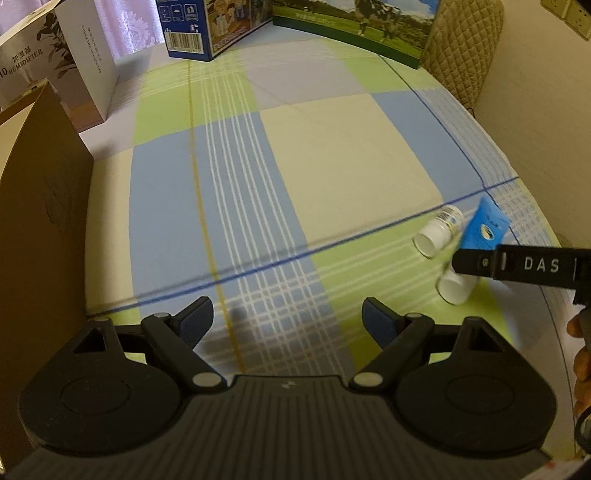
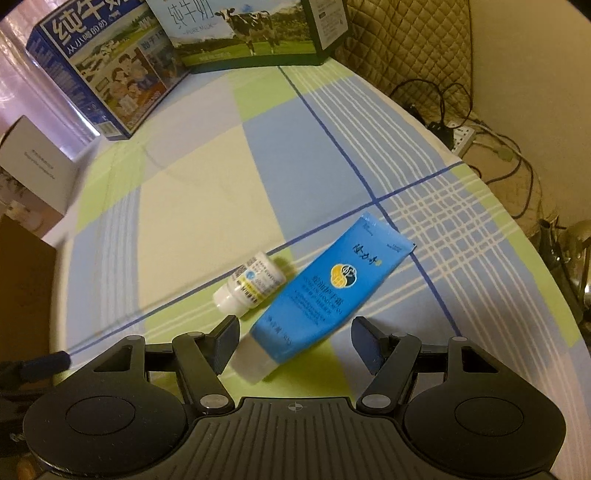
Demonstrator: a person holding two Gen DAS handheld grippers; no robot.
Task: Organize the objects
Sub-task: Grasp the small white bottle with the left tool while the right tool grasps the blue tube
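Observation:
A blue hand-cream tube (image 2: 325, 291) with a white cap lies on the checked tablecloth (image 2: 207, 192), cap end toward me. A small white pill bottle (image 2: 251, 283) lies on its side just left of it. My right gripper (image 2: 295, 343) is open, its jaws on either side of the tube's cap end, not touching it. In the left wrist view the tube (image 1: 484, 227) and bottle (image 1: 439, 230) lie at the right, partly behind the right gripper's finger (image 1: 480, 263). My left gripper (image 1: 288, 321) is open and empty over the cloth.
A brown cardboard box (image 1: 40, 206) stands at the left edge. A white humidifier box (image 1: 66, 62) and two milk cartons (image 2: 114, 66) (image 2: 251, 33) line the back. A quilted cover (image 2: 410, 44) and cables (image 2: 480, 140) lie beyond the right table edge.

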